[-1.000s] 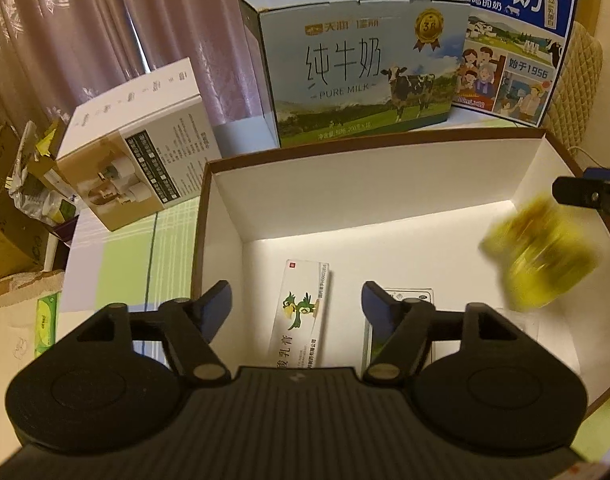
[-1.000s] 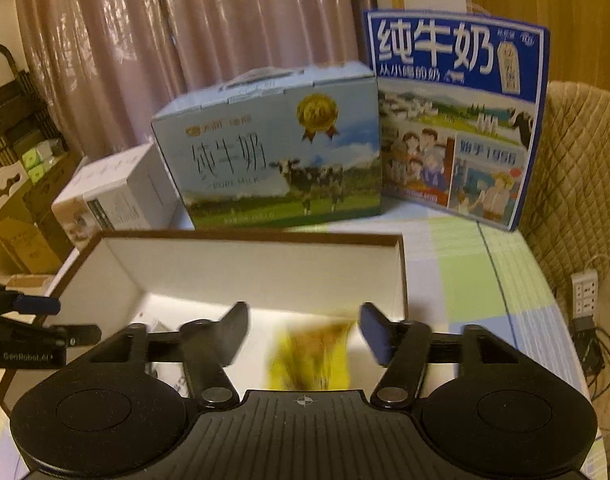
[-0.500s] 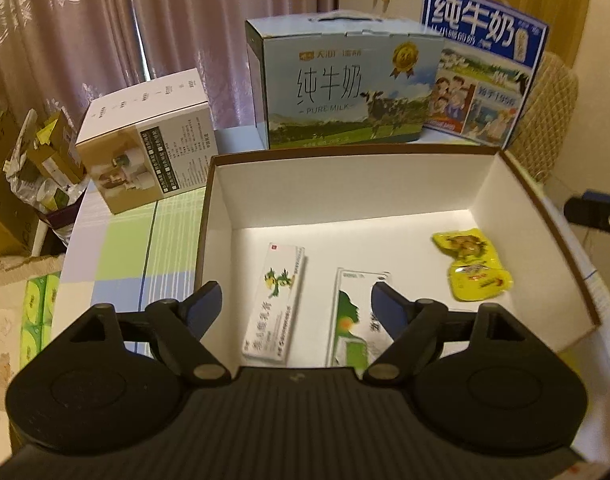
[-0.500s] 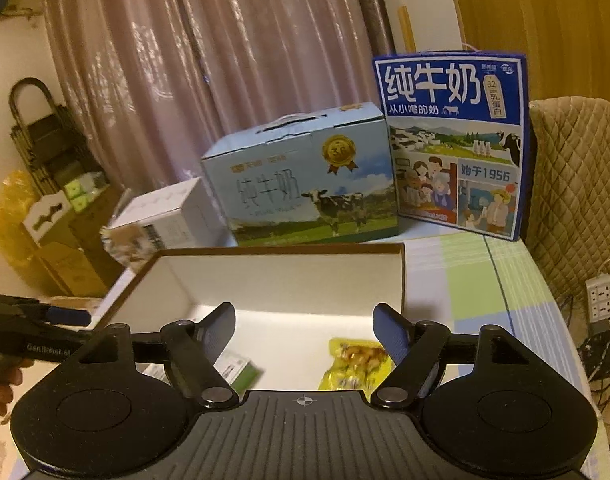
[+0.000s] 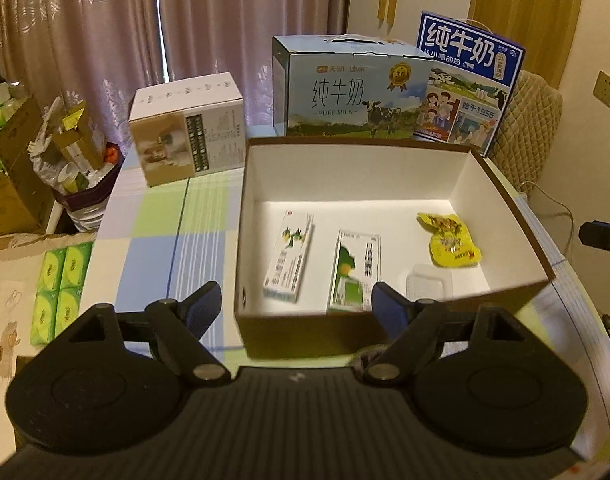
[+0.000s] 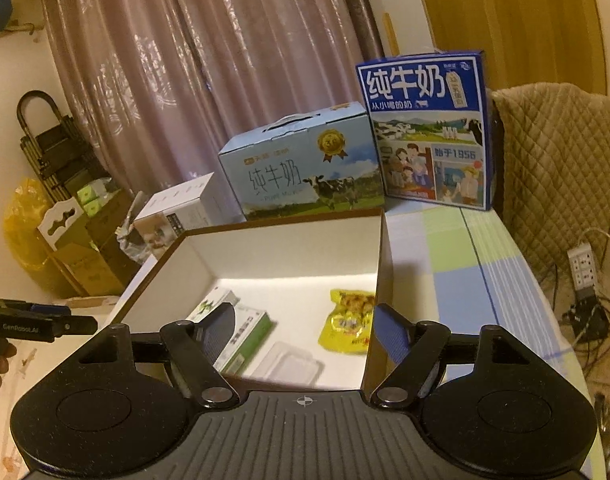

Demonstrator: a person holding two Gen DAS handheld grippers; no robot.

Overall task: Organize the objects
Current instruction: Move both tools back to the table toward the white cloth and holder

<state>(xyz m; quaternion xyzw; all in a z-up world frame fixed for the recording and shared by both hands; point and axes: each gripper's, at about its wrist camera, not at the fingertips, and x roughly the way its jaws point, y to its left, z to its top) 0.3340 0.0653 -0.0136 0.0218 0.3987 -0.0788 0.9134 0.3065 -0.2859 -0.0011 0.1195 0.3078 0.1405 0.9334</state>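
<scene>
An open brown box with a white inside (image 5: 501,184) (image 6: 281,240) sits on the checked tablecloth. On its floor lie a slim white-green carton (image 5: 289,256) (image 6: 209,304), a wider green-white carton (image 5: 355,270) (image 6: 247,340), a clear plastic tray (image 5: 427,286) (image 6: 287,364) and a yellow snack packet (image 5: 451,240) (image 6: 351,322). My left gripper (image 5: 297,304) hangs open before the box's near wall, holding nothing. My right gripper (image 6: 305,330) is open and empty above the box's near right corner. Its tip (image 5: 603,234) shows at the right edge of the left wrist view.
Behind the box stand a light blue milk case (image 5: 353,92) (image 6: 305,164), a dark blue milk case (image 5: 469,80) (image 6: 429,132) and a white appliance box (image 5: 185,132) (image 6: 177,212). Green tissue packs (image 5: 61,280) lie left. A quilted chair (image 6: 553,160) and power strip (image 6: 583,268) are right.
The yellow packet fell out of my right gripper and now lies still in the box. Both grippers drew back and up from the box, so more of it shows.
</scene>
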